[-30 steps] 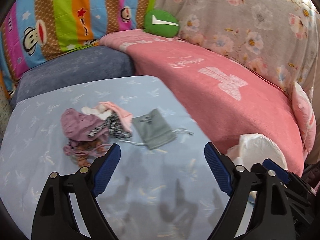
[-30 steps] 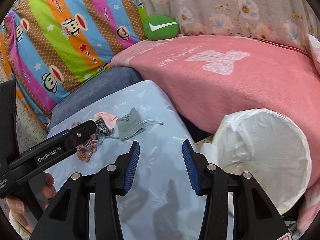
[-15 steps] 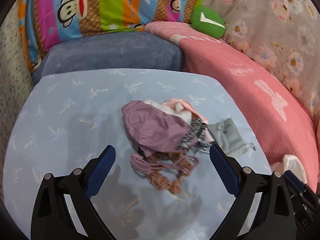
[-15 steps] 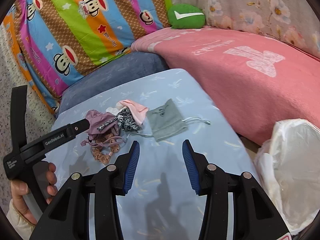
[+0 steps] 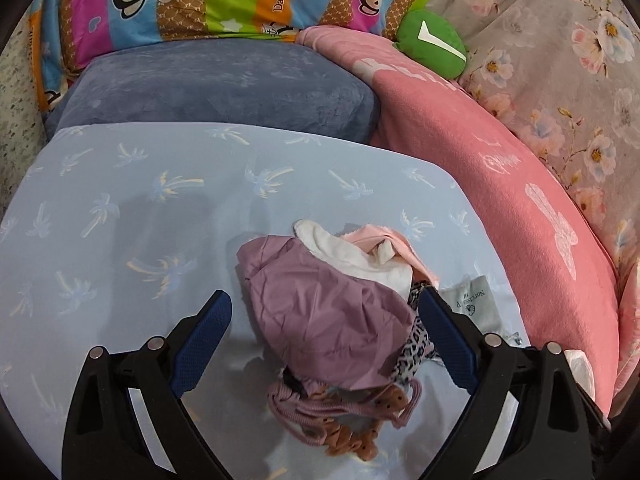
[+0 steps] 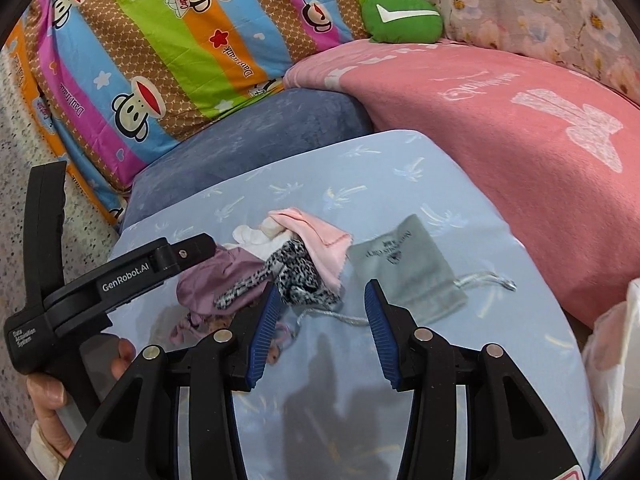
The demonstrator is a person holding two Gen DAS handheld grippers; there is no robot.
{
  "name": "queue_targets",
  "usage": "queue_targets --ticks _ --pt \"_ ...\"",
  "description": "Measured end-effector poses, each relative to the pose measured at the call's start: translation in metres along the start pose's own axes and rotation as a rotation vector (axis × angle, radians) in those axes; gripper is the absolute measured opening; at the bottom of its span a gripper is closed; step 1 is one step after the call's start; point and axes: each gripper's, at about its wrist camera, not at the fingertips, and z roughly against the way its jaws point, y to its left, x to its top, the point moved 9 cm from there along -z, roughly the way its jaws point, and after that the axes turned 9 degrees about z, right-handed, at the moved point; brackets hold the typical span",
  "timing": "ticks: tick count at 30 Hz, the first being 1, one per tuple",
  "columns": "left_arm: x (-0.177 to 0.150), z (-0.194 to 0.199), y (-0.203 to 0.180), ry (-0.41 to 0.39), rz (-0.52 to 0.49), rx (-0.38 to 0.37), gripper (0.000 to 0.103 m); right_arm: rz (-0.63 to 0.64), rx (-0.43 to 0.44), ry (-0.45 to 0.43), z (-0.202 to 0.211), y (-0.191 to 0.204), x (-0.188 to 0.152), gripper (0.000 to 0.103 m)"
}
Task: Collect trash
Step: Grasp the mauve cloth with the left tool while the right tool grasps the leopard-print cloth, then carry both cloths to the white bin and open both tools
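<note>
Left hand-held gripper [image 5: 322,330], jaws spread, has closed in, now straddling the crumpled mauve fabric pouch [image 5: 320,320]; grasp is nearing.

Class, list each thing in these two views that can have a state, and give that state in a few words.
Left claw: open, straddling the mauve cloth.
Right claw: open, empty.
Mauve cloth: crumpled, ungrasped.
Grey pouch: flat, drawstring loose.
Pink cloth: folded over the pile.
</note>
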Motion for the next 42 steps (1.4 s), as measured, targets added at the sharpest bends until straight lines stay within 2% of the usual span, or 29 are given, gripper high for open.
queue_targets --ticks 1,3,9,12,14,16,20,27,33,42 --pt "0.000 -0.003 -0.001 0.014 0.007 -0.016 0.076 -0.002 0.003 0.006 -0.006 0.002 0.002 0.044" --pt "-0.001 -0.010 -0.001 0.051 0.029 -0.046 0.068 -0.010 0.021 0.021 -0.018 0.005 0.004 0.044" --pt "-0.001 -0.016 0.004 0.073 0.032 -0.048 0.035 -0.015 0.034 0.060 -0.047 0.013 0.005 0.042" --pt "-0.002 -0.015 0.007 0.078 0.029 -0.051 0.022 -0.026 0.044 0.093 -0.059 0.012 -0.002 0.026" --pt "-0.003 -0.013 0.009 0.074 0.021 -0.052 0.015 -0.036 0.050 0.114 -0.065 0.012 -0.009 0.009" --pt "-0.004 -0.009 0.008 0.067 0.016 -0.056 0.010 -0.045 0.052 0.120 -0.065 0.010 -0.016 0.004" --pt "-0.004 0.001 0.000 0.049 0.002 -0.069 0.008 -0.043 0.054 0.102 -0.053 0.010 -0.019 0.003" --pt "0.003 0.035 -0.029 -0.009 -0.029 -0.112 0.006 -0.043 0.056 0.013 -0.005 0.007 -0.001 0.002" --pt "0.007 0.071 -0.065 -0.073 -0.081 -0.152 0.006 -0.040 0.042 -0.085 0.051 -0.003 0.019 0.002" --pt "-0.004 0.118 -0.126 -0.137 -0.176 -0.230 0.006 -0.060 0.019 -0.214 0.136 -0.028 0.036 0.002"
